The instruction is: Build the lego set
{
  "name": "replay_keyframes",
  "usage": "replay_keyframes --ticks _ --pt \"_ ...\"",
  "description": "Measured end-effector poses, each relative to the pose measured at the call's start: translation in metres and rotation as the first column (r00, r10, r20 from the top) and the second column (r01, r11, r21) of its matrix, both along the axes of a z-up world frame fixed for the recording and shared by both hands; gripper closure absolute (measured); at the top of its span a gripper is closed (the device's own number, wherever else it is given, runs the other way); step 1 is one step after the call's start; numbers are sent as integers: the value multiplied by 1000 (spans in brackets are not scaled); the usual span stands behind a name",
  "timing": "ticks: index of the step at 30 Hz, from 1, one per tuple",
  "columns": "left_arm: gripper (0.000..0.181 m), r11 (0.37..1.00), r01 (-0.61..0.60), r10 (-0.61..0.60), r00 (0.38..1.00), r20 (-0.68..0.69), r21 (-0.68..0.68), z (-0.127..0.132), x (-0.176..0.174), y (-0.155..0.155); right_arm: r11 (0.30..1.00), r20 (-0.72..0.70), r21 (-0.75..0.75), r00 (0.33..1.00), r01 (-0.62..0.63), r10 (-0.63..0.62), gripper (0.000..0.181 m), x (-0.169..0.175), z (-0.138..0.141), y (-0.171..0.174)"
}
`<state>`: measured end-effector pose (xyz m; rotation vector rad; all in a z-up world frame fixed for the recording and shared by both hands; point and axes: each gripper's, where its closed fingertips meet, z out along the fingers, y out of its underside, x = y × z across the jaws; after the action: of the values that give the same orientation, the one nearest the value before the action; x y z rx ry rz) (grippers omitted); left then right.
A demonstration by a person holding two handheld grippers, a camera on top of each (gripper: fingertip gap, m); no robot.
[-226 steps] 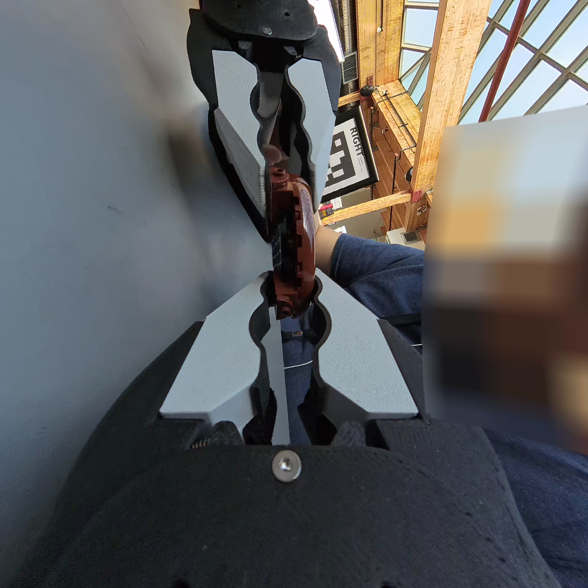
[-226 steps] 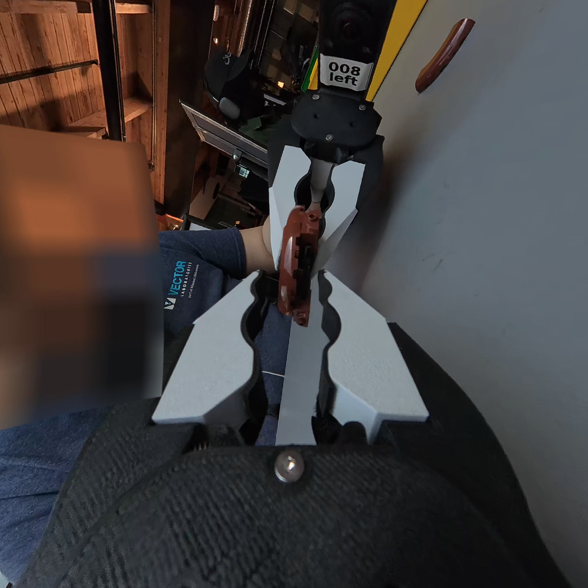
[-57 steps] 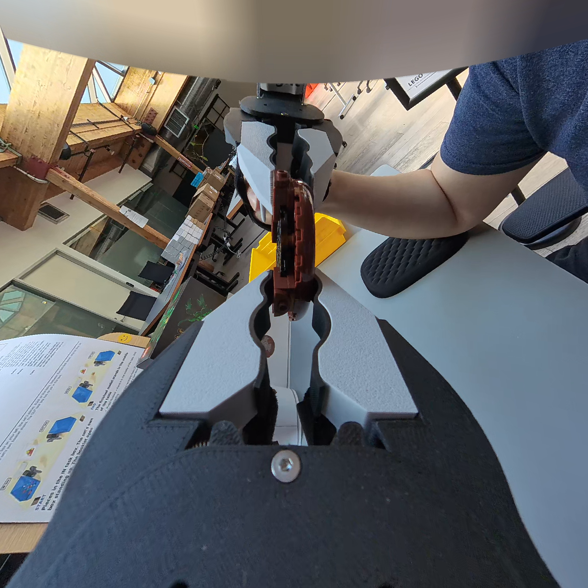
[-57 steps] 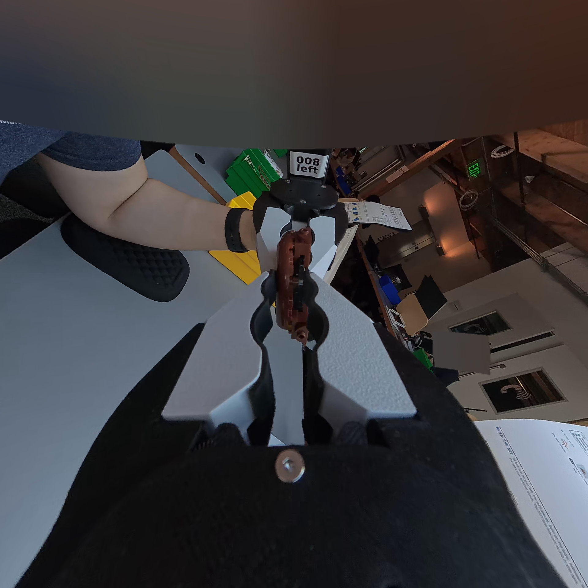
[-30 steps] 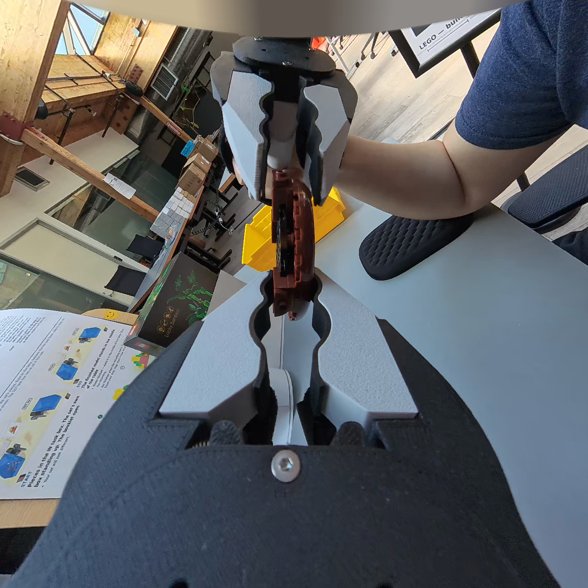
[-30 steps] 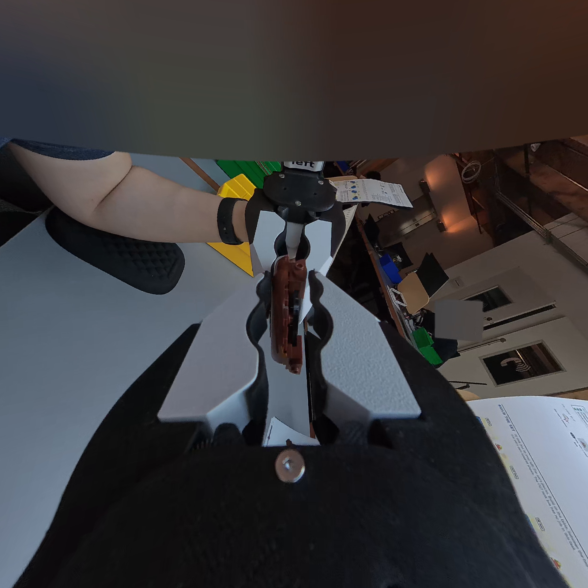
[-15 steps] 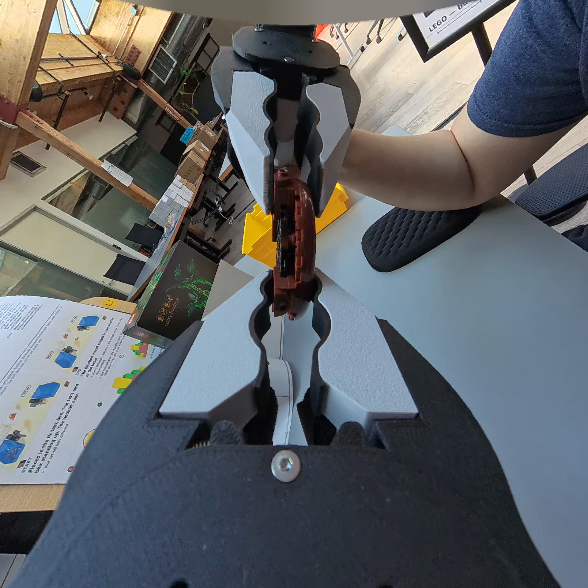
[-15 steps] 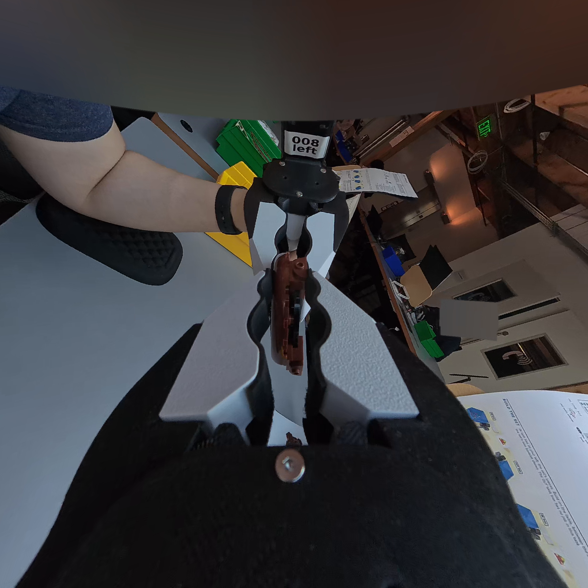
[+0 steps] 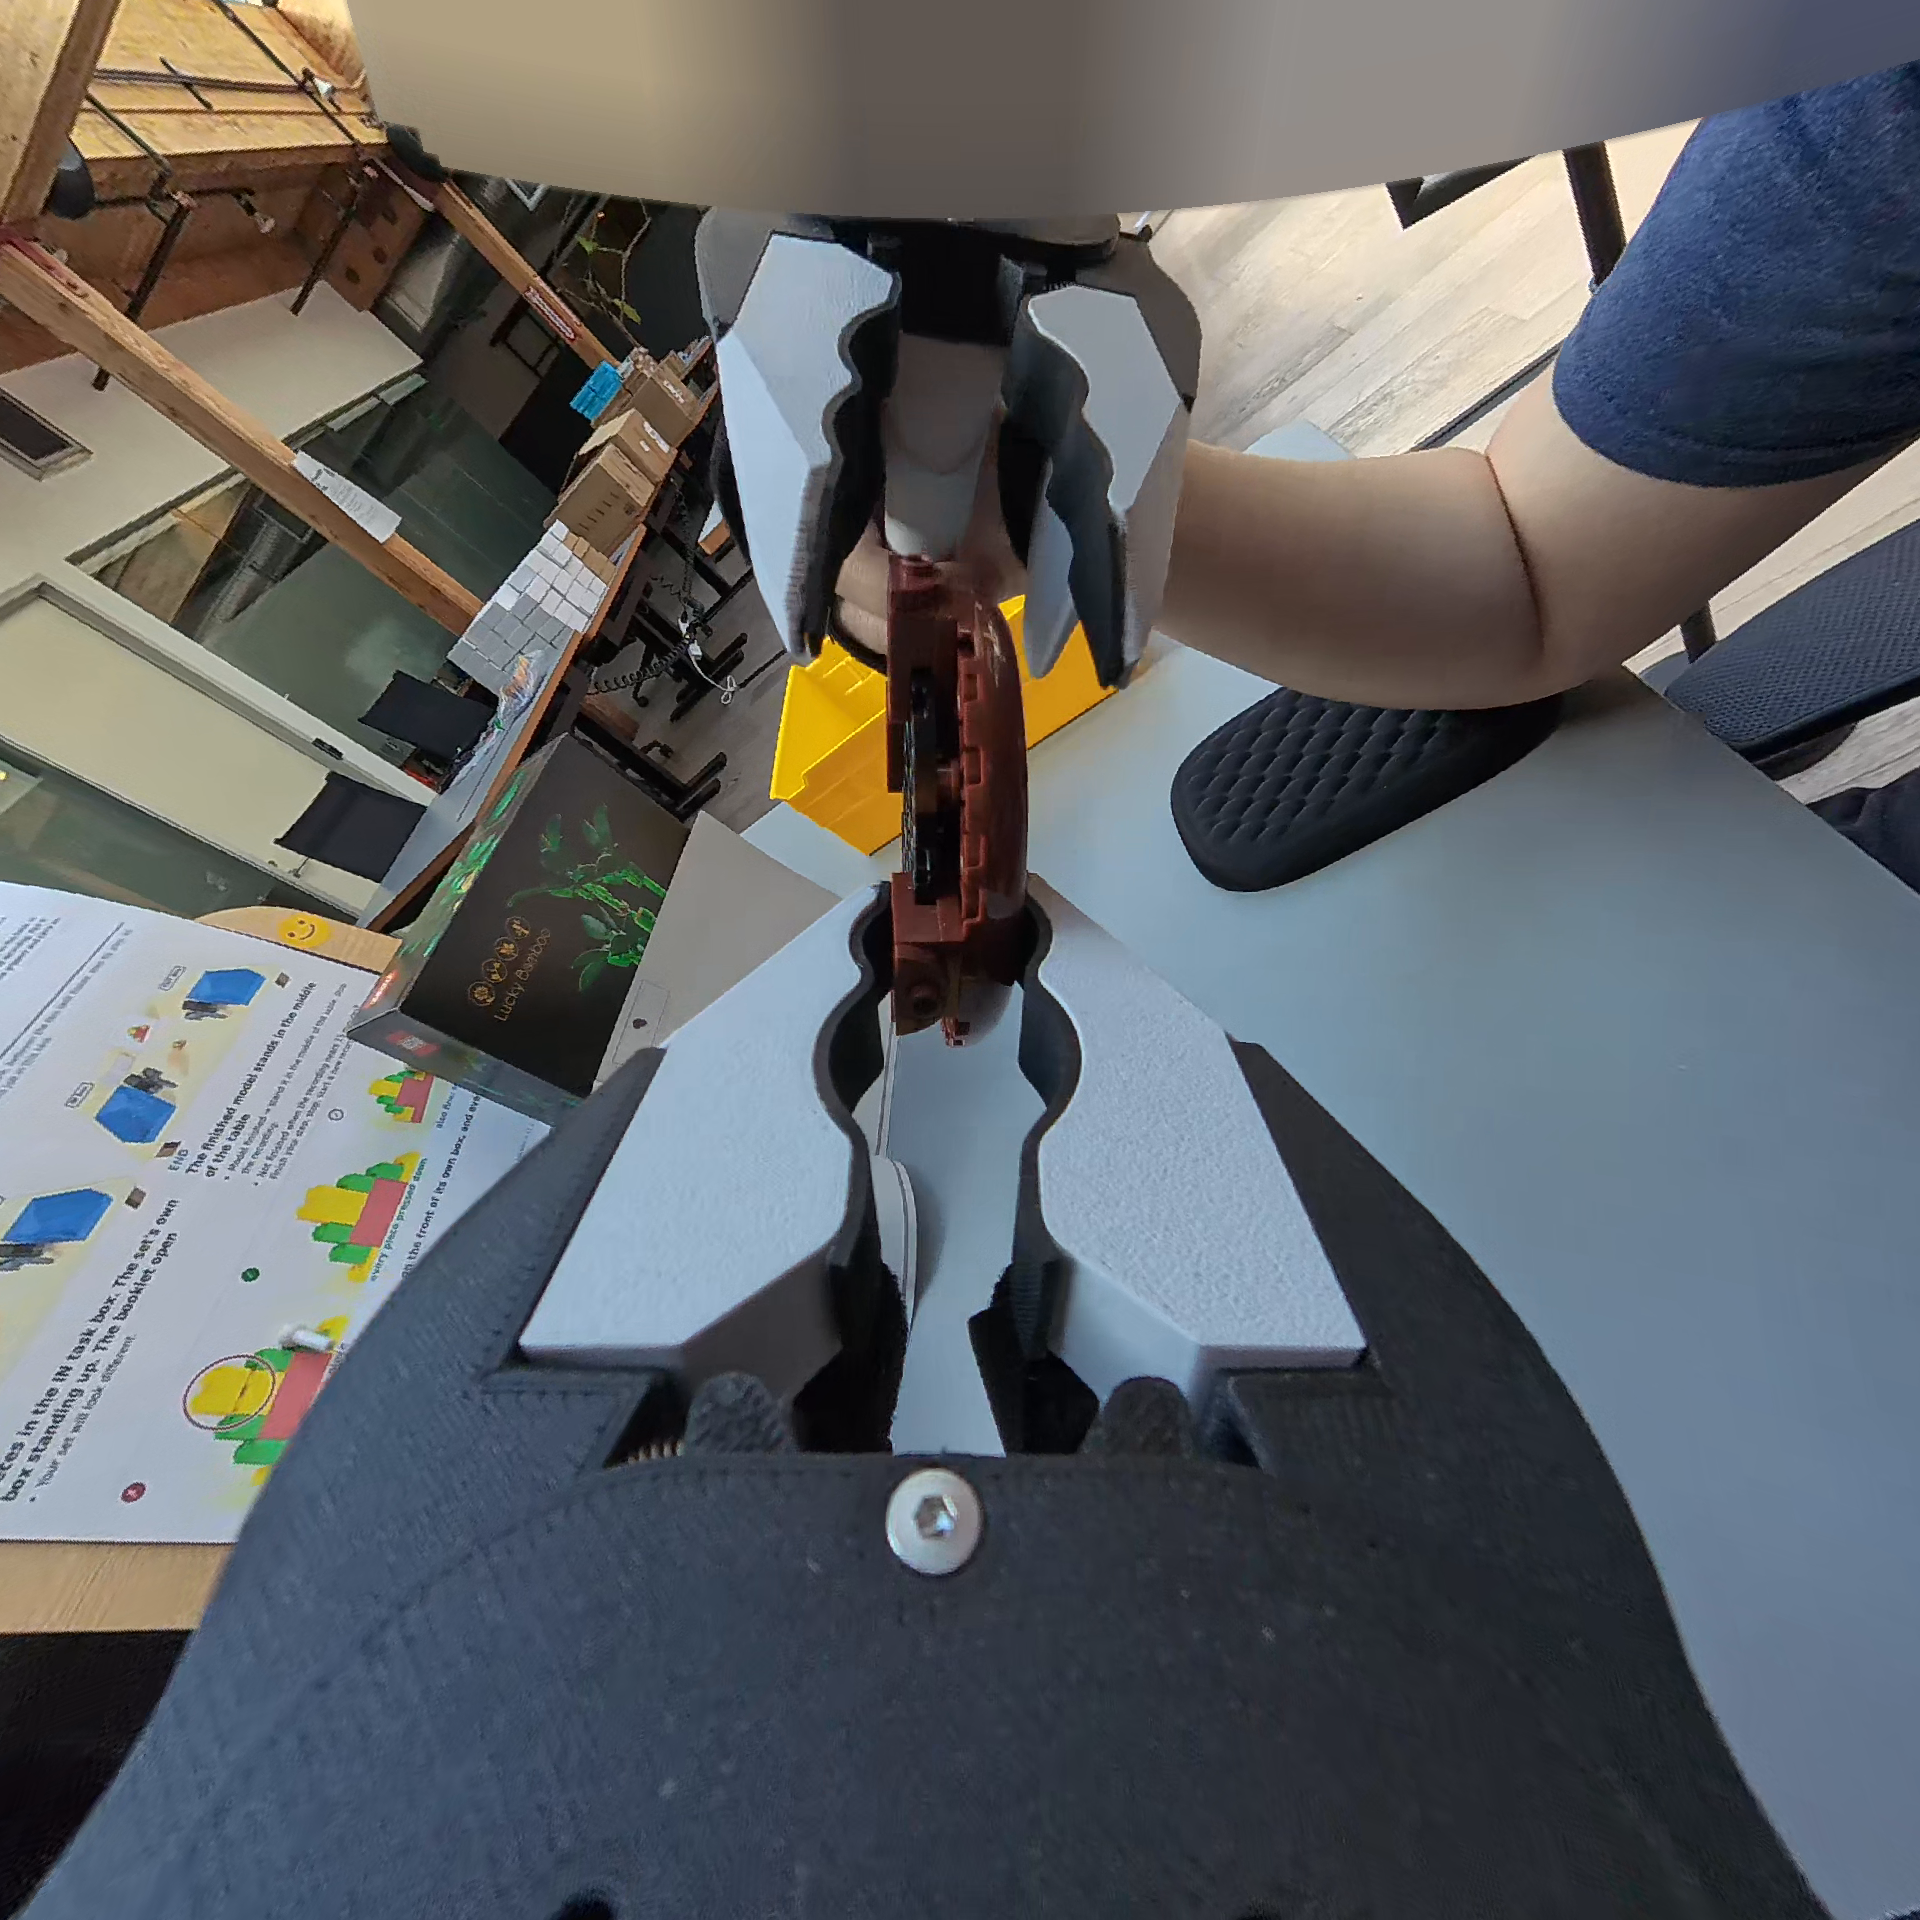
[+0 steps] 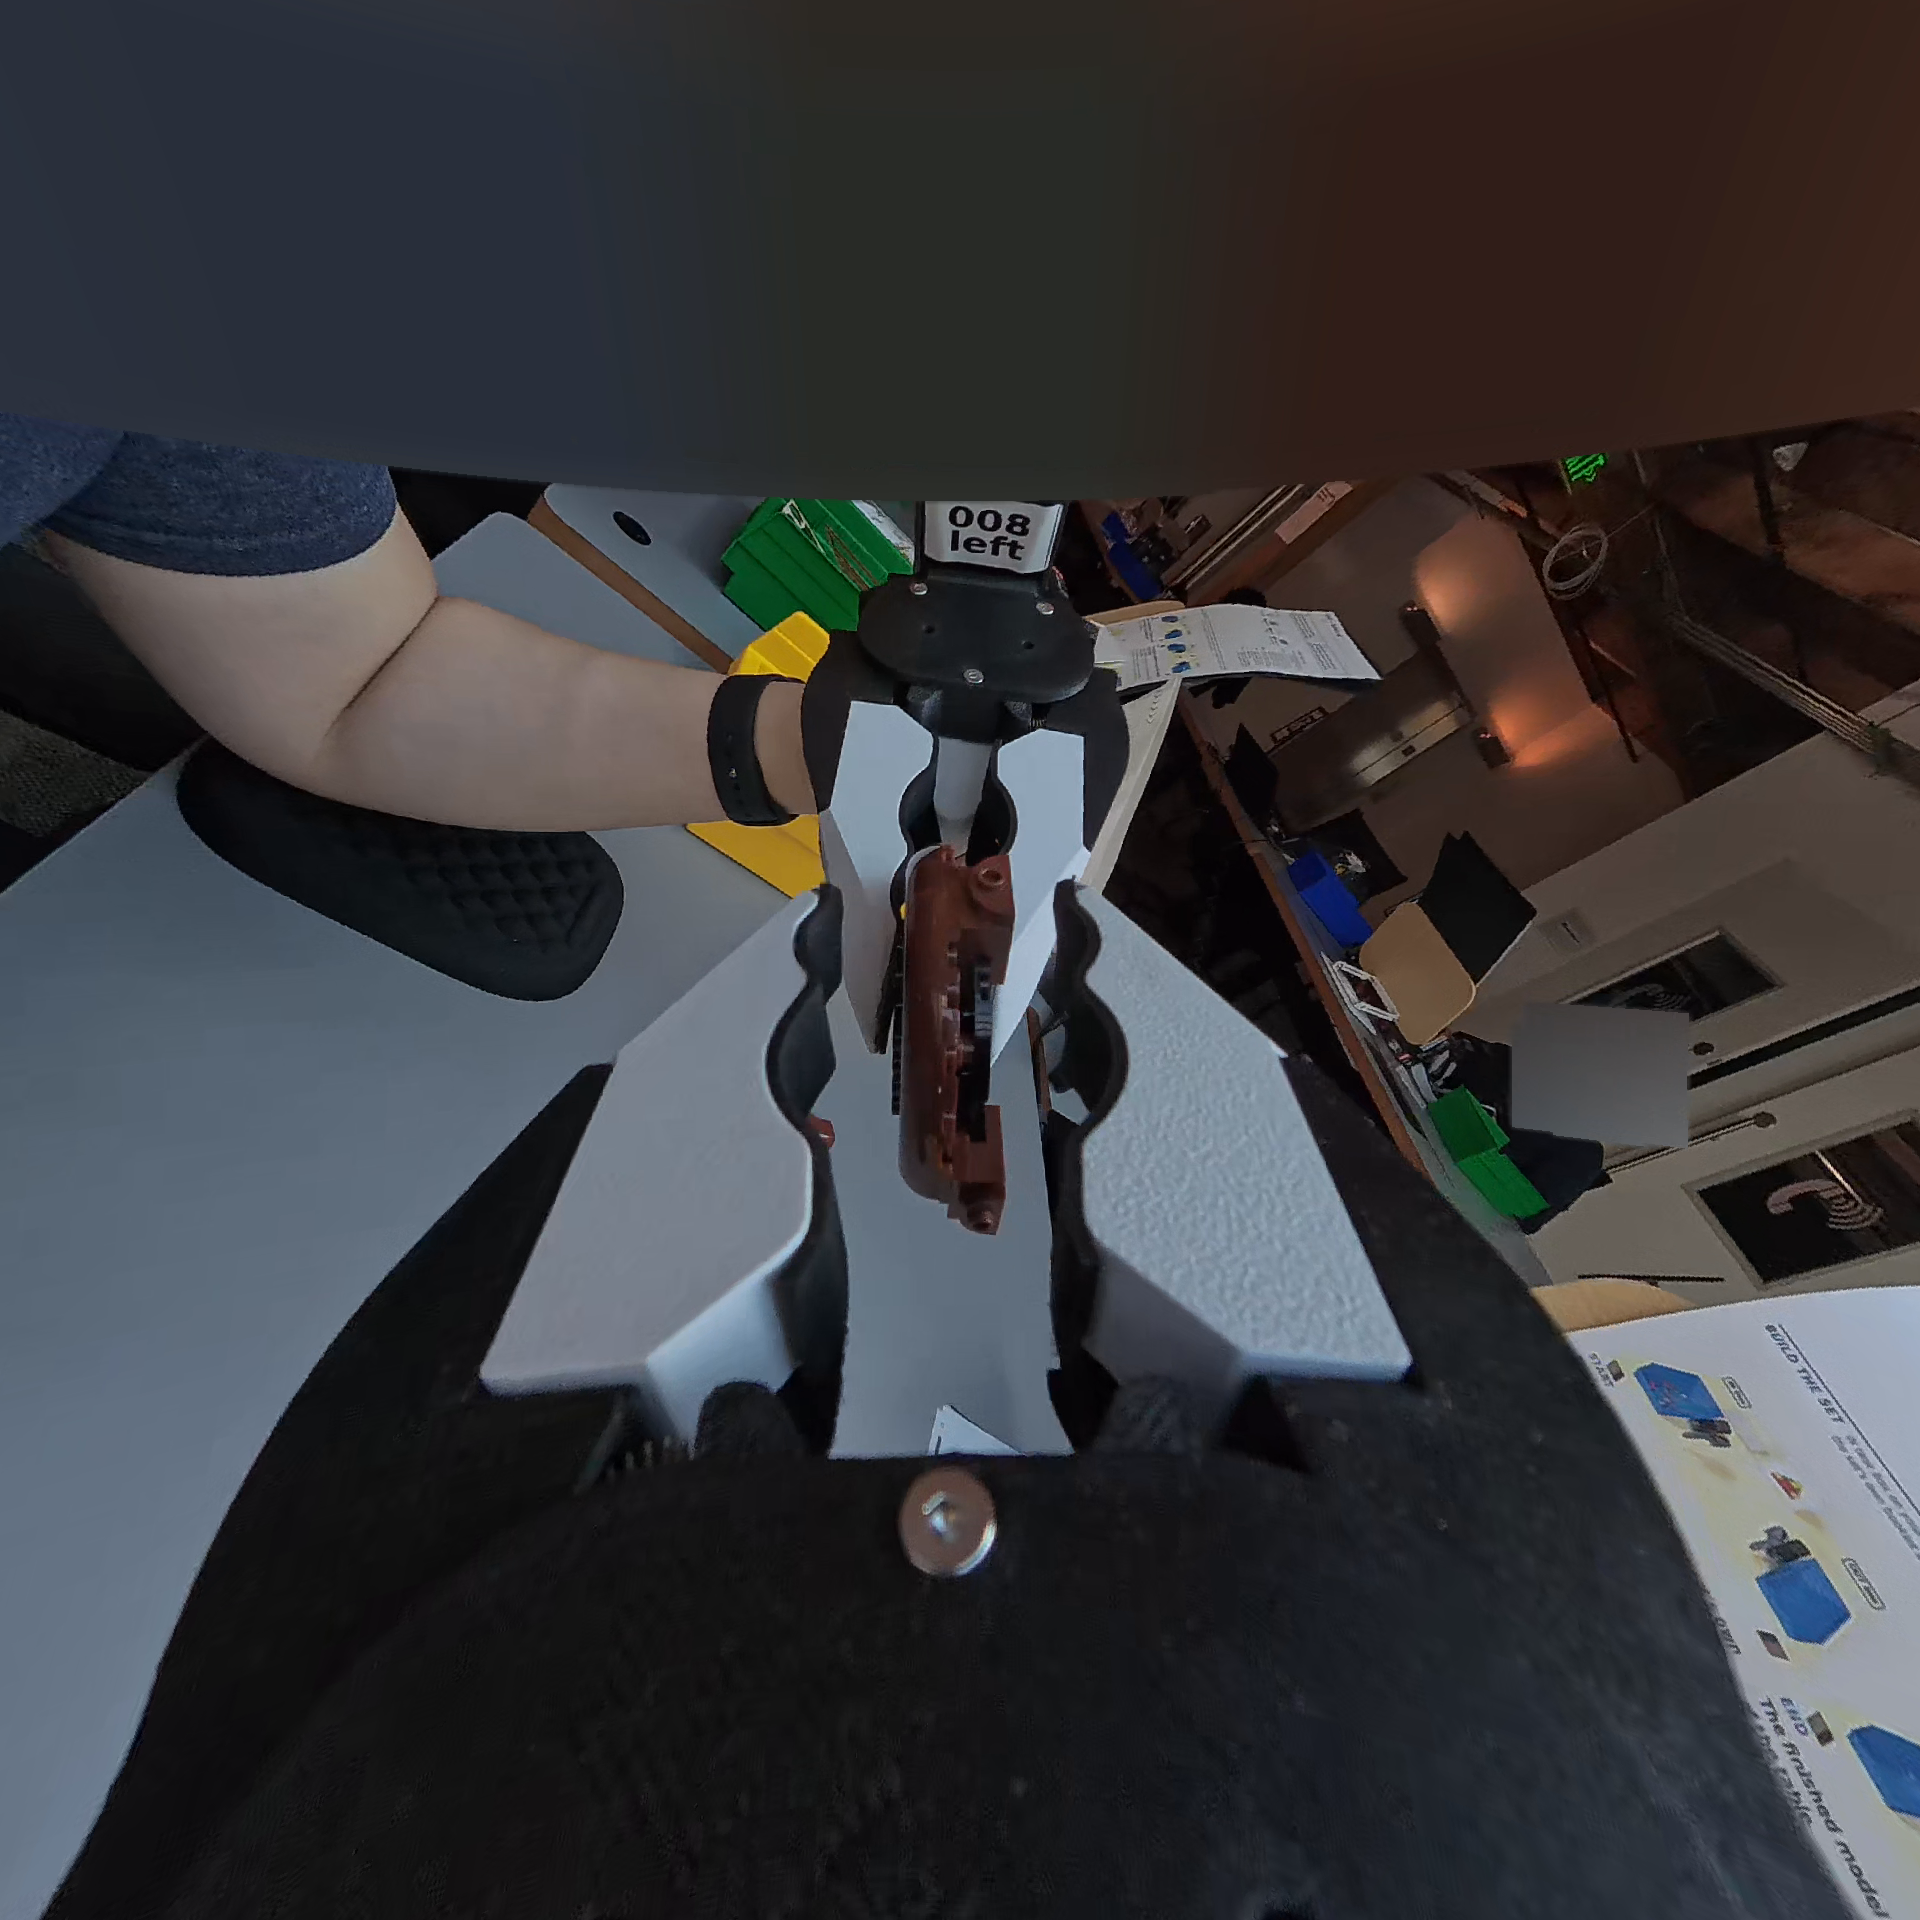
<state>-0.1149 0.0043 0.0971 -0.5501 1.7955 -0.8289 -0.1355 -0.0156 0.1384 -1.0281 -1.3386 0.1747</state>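
A reddish-brown and black lego assembly is held edge-on in the air above the grey table. My left gripper is shut on its near end. My right gripper faces it from the far side, jaws spread wide around the assembly's far end without pinching it. In the right wrist view the assembly hangs between my right gripper's parted fingers with gaps on both sides, and the left gripper clamps its far end.
A black wrist rest lies under the person's forearm. A yellow bin and a dark box with a plant picture stand behind. A printed instruction sheet lies at the left. Green bins stand farther off. My right fingertips sit around 5 cm from my left ones.
My right gripper has opened and let go of the assembly's far end. My left gripper still holds the assembly in about the same place.
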Motion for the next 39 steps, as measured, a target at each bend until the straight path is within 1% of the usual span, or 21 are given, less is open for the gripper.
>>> replay_keyframes --ticks 2,4,8,10,15,18,26,31,34,35,36,39 --pt "162 1000 0 0 1000 -4 -2 -1 1 0 1000 -12 -8 1000 -11 10 147 2 1 -1" --pt "162 1000 -5 5 1000 -4 14 -2 1 1 1000 -3 10 1000 13 -13 154 4 1 3" --pt "163 999 0 0 1000 0 34 -3 1 -2 999 52 21 998 28 -29 157 -1 -8 4" --pt "162 999 5 -5 1000 1 37 -3 1 -3 999 61 38 998 26 -28 161 -3 -8 3" --pt "162 999 19 -19 1000 -3 48 -4 0 -6 1000 55 24 998 -14 13 162 -4 -8 -3" --pt "162 998 13 -13 1000 -5 55 -6 0 -5 1000 61 5 998 -9 9 162 -3 -10 -2" --pt "162 998 2 -1 1000 -12 68 -8 1 -2 1000 86 17 996 14 -15 162 -3 -12 1" --pt "162 998 -3 4 1000 -17 62 -9 0 -1 998 46 -66 999 -14 18 161 -2 -13 2" --pt "162 998 -12 13 1000 -18 59 -9 0 1 999 64 -34 998 16 -13 156 2 -15 6" --pt "162 999 -7 8 1000 -13 52 -8 0 1 999 59 -36 998 15 -13 156 2 -14 6" --pt "162 999 -2 2 1000 -10 46 -7 0 0 999 54 -38 999 5 -3 161 1 -13 5" --pt "162 999 3 -3 1000 -3 43 -5 -1 -1 1000 50 -25 999 0 1 162 0 -12 4"
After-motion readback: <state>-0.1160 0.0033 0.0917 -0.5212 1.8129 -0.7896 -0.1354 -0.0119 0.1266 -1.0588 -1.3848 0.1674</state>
